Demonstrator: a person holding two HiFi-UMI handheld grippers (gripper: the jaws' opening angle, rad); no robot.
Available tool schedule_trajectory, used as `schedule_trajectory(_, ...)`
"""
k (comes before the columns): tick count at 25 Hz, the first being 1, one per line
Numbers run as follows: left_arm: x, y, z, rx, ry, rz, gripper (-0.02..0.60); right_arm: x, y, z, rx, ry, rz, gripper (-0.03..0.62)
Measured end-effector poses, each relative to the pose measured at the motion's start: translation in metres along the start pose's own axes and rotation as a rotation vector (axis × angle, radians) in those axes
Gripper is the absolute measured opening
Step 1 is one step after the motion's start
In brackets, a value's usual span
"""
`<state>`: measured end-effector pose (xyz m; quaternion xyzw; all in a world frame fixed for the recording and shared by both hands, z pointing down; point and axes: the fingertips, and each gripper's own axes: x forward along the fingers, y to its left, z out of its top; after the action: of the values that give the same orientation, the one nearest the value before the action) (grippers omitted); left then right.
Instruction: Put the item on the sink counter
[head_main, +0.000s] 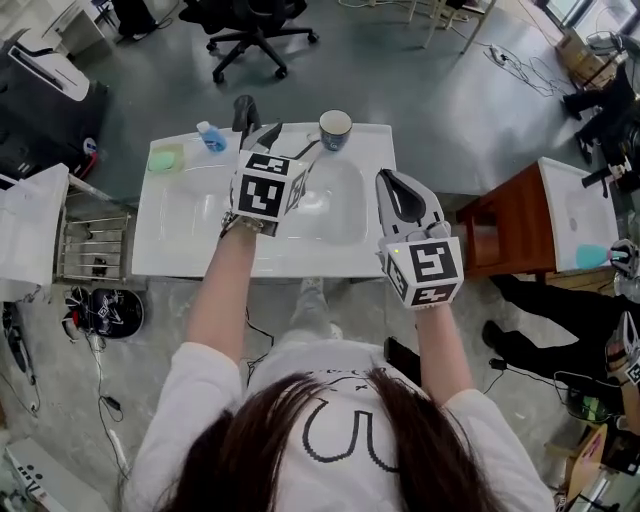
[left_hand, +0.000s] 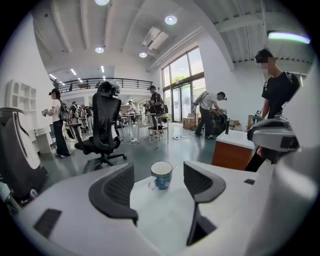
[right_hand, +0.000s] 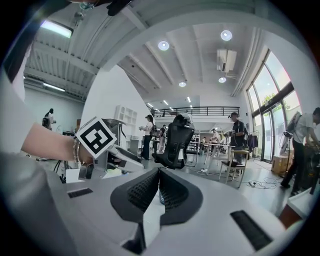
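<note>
A blue mug (head_main: 334, 128) with a white inside stands upright on the far rim of the white sink counter (head_main: 180, 235), behind the basin (head_main: 335, 205). My left gripper (head_main: 288, 142) hovers over the basin's far left side, open and empty. In the left gripper view the mug (left_hand: 161, 174) shows ahead between the spread jaws of this gripper (left_hand: 159, 189), apart from them. My right gripper (head_main: 390, 185) is shut on nothing near the counter's right edge. In the right gripper view its closed jaws (right_hand: 159, 187) hide nearly all of the mug.
A black faucet (head_main: 244, 112), a small blue bottle (head_main: 210, 137) and a green soap dish (head_main: 166, 158) sit at the counter's far left. A wire rack (head_main: 95, 245) stands to the left, a wooden cabinet (head_main: 505, 225) to the right, and an office chair (head_main: 255, 35) beyond.
</note>
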<state>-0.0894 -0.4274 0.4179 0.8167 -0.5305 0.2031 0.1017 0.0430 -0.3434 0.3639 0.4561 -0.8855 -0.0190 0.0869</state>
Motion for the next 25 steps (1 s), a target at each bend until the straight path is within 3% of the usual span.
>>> schedule_trajectory(10,-0.115,-0.007,0.019,0.026,-0.231,0.1,0.298,-0.051,0.028,0.021,-0.039,-0.059,0.02,0.029)
schedule_trajectory(13,-0.146,-0.006,0.024,0.033,-0.303,0.15,0.213,-0.062,0.032,0.026,-0.046,-0.071,0.021,0.029)
schedule_trajectory(17,-0.179,-0.001,0.027,0.05,-0.377,0.225,0.03,-0.07,0.035,0.035,-0.054,-0.089,0.012,0.029)
schedule_trajectory(25,-0.226,-0.001,0.032,0.066,-0.496,0.262,0.009,-0.085,0.033,0.049,-0.063,-0.115,-0.015,0.029)
